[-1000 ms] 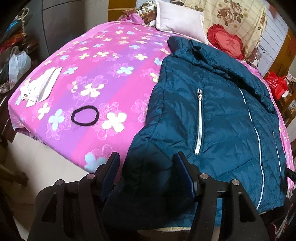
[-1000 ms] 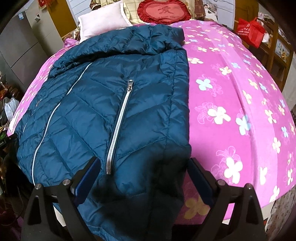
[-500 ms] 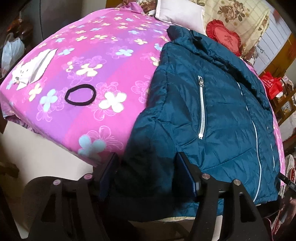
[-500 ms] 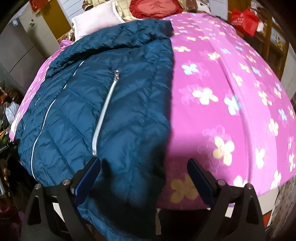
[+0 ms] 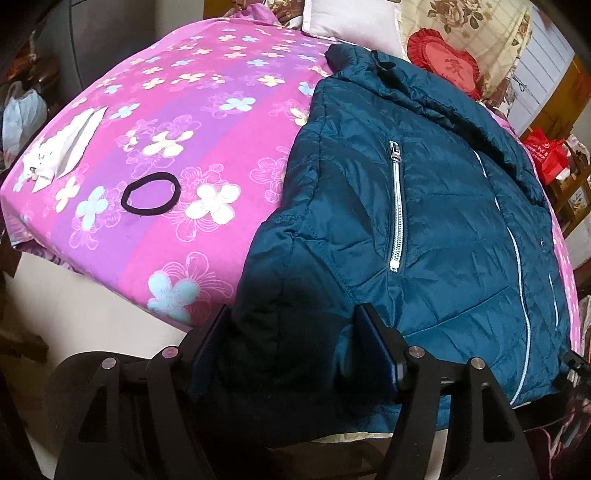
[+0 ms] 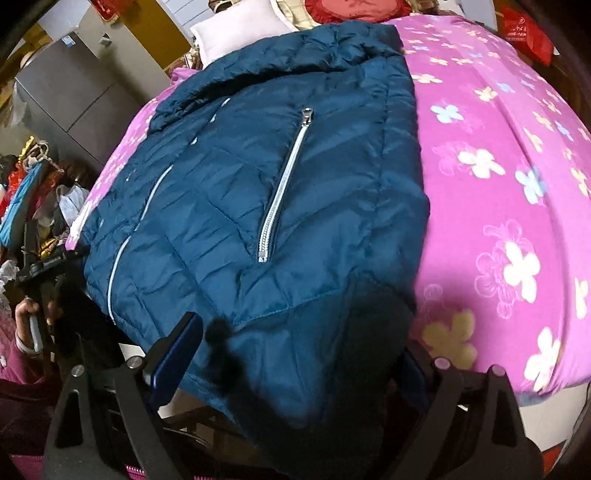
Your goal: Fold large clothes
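A dark teal quilted jacket (image 5: pixel 424 206) lies front up on a pink flowered bedspread (image 5: pixel 192 122), sleeves folded in, collar toward the pillows. Its hem hangs over the near bed edge. My left gripper (image 5: pixel 291 347) is open, its jaws on either side of the hem's left corner. In the right wrist view the jacket (image 6: pixel 258 177) fills the left half. My right gripper (image 6: pixel 291 354) is open wide, its jaws on either side of the hem's right corner. No finger presses on the cloth.
A black hair band (image 5: pixel 149 194) and a white folded item (image 5: pixel 62 147) lie on the bedspread left of the jacket. A white pillow (image 5: pixel 351 18) and a red heart cushion (image 5: pixel 447 62) sit at the head. Cluttered shelves and a grey cabinet (image 6: pixel 74 85) flank the bed.
Both grippers have shifted along the hem and dipped lower at the bed edge. The right view swung so the jacket's right corner sits between its jaws again. Both jaws stayed open.
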Demonstrator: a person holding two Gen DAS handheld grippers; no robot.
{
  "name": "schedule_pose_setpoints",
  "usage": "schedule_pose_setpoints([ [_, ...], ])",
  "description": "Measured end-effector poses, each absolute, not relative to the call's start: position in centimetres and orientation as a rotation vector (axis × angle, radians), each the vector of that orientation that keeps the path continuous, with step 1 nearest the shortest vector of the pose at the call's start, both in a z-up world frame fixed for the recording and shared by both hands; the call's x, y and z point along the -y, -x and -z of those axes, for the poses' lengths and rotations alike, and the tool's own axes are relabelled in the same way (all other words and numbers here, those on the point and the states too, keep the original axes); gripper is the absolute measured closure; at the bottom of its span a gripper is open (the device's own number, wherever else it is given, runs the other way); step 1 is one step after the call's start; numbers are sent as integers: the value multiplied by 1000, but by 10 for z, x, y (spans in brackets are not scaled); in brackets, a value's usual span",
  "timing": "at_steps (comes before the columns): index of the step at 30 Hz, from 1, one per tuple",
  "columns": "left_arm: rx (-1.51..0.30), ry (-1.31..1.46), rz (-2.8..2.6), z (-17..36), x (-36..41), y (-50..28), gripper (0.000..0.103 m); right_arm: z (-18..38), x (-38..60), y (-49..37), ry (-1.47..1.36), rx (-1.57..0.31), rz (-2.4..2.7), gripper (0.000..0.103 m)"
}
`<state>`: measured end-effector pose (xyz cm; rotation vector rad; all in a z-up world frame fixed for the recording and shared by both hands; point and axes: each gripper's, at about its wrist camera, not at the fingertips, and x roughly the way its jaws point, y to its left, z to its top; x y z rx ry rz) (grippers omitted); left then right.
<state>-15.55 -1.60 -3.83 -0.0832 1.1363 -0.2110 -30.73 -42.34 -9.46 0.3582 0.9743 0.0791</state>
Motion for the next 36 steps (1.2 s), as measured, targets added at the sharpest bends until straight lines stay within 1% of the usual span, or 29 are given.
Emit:
schedule_pose_setpoints([
  [5, -1128, 70, 202, 39, 18, 157, 51, 96, 425, 311, -361, -929, -111, 7],
  [6, -1127, 66, 200, 39, 19, 157, 51, 96, 422, 315, -340, -929, -107, 12],
  [7, -1128, 62, 197, 39, 20, 157, 51, 96, 418, 314, -307, -933, -102, 22],
  [8, -1128, 60, 196, 39, 20, 157, 51, 94, 416, 314, -289, -930, -102, 56],
  [9, -1128, 58, 194, 39, 20, 157, 51, 94, 415, 313, -285, -924, -101, 69],
  [12, -1131, 62, 191, 39, 20, 156, 51, 96, 417, 312, -294, -915, -109, 74],
  [15, -1132, 59, 189, 39, 20, 156, 51, 91, 410, 310, -240, -917, -117, 74],
  [16, -1130, 56, 187, 39, 20, 156, 51, 90, 409, 310, -229, -919, -118, 73],
  [18, -1123, 51, 184, 40, 21, 158, 51, 92, 412, 308, -233, -943, -129, 52],
  [19, -1120, 48, 182, 40, 21, 158, 51, 93, 414, 309, -252, -937, -152, 46],
  [20, -1118, 45, 181, 40, 22, 159, 51, 93, 413, 310, -258, -936, -159, 44],
  [21, -1118, 43, 180, 40, 22, 158, 51, 93, 410, 310, -234, -933, -156, 44],
  [22, -1119, 41, 182, 39, 22, 159, 52, 93, 405, 309, -201, -933, -149, 46],
  [24, -1116, 45, 199, 37, 23, 159, 68, 93, 398, 310, -179, -908, -136, 62],
  [25, -1115, 48, 211, 34, 23, 160, 81, 93, 397, 309, -182, -901, -128, 68],
  [26, -1111, 49, 211, 31, 23, 160, 89, 90, 399, 308, -181, -898, -119, 76],
  [28, -1094, 58, 213, 24, 23, 160, 98, 85, 402, 308, -195, -888, -131, 80],
  [31, -1062, 75, 224, 10, 22, 158, 102, 69, 403, 310, -177, -854, -147, 83],
  [36, -965, 116, 236, -26, 16, 149, 103, 33, 409, 311, -179, -744, -162, 84],
])
